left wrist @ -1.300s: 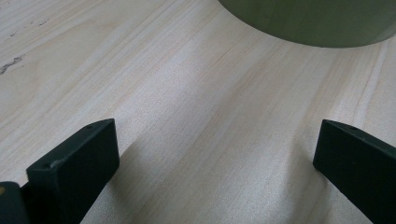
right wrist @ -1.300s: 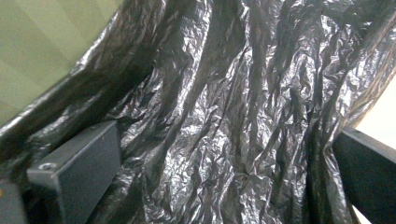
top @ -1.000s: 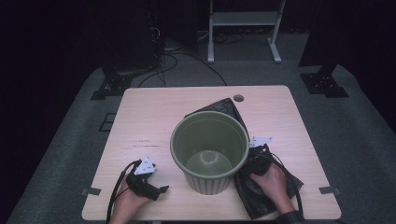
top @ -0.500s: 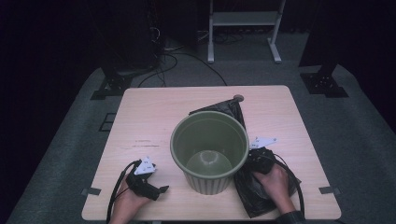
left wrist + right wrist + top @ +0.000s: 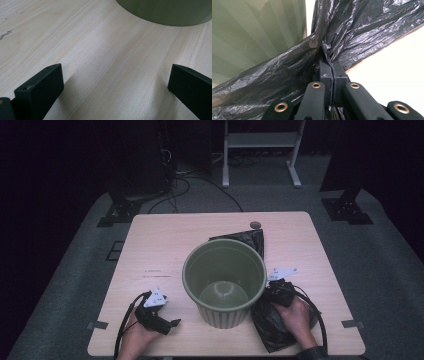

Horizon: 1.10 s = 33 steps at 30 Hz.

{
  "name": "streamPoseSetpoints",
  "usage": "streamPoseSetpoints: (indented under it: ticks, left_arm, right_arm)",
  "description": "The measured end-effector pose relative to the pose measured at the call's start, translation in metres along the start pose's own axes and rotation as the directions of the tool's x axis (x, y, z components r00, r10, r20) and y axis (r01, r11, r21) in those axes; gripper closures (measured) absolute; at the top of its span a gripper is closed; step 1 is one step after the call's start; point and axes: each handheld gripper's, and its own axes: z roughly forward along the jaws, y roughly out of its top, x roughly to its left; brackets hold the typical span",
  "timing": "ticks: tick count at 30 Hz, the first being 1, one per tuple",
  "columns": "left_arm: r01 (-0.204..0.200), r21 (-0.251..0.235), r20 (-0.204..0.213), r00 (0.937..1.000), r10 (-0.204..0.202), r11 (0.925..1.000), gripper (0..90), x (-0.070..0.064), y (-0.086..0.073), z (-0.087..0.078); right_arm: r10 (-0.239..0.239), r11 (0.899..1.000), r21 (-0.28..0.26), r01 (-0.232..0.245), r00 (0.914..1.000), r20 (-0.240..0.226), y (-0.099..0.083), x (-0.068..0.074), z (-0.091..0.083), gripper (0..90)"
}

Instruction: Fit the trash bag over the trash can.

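The black plastic bag [image 5: 272, 320] lies crumpled on the desk [image 5: 165, 245] at the right side of the green bin [image 5: 225, 280], pressed against the bin's wall, with a flat part of it running out behind the bin toward the far edge. Your right tongs [image 5: 272, 292] are clamped on a gathered fold of that bag; in the right gripper view the two jaws meet with the film [image 5: 329, 50] bunched between them, and the ribbed green wall [image 5: 257, 32] stands just beside. Your right hand [image 5: 295, 315] rests over the bag at the near right of the desk. Your left tongs [image 5: 167, 324] lie low on the desk at the near left, apart from the bin, jaws spread wide with bare wood between them and the bin's base [image 5: 165, 12] ahead. A small round grommet [image 5: 255, 225] sits near the desk's far edge.
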Motion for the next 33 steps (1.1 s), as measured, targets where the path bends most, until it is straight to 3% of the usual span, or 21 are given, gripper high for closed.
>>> streamPoseSetpoints:
  ticks: [16, 24, 28, 33]
  left_arm:
    - [0.0, 0.0, 0.0, 1.0, 0.0, 1.0, 0.0, 0.0, 0.0, 0.0]
    - [-0.001, 0.0, -0.001, 1.0, 0.001, 1.0, 0.0, 0.0, 0.0, 0.0]
    - [-0.002, 0.0, -0.001, 1.0, 0.002, 1.0, 0.0, 0.0, 0.0, 0.0]
    - [-0.002, 0.0, 0.0, 1.0, 0.002, 1.0, 0.0, 0.0, 0.0, 0.0]
  right_arm:
    - [-0.015, 0.997, -0.077, 0.009, 0.9969, -0.077, 0.005, 0.004, -0.034, 88.8]
    - [-0.006, 0.994, -0.113, -0.01, 0.9893, -0.146, 0.01, 0.006, -0.059, 88.9]
    - [-0.022, 0.986, -0.165, -0.009, 0.9825, -0.185, 0.016, 0.009, -0.075, 88.9]
    - [-0.041, 0.982, -0.189, 0.003, 0.9802, -0.194, 0.021, 0.012, -0.087, 88.9]
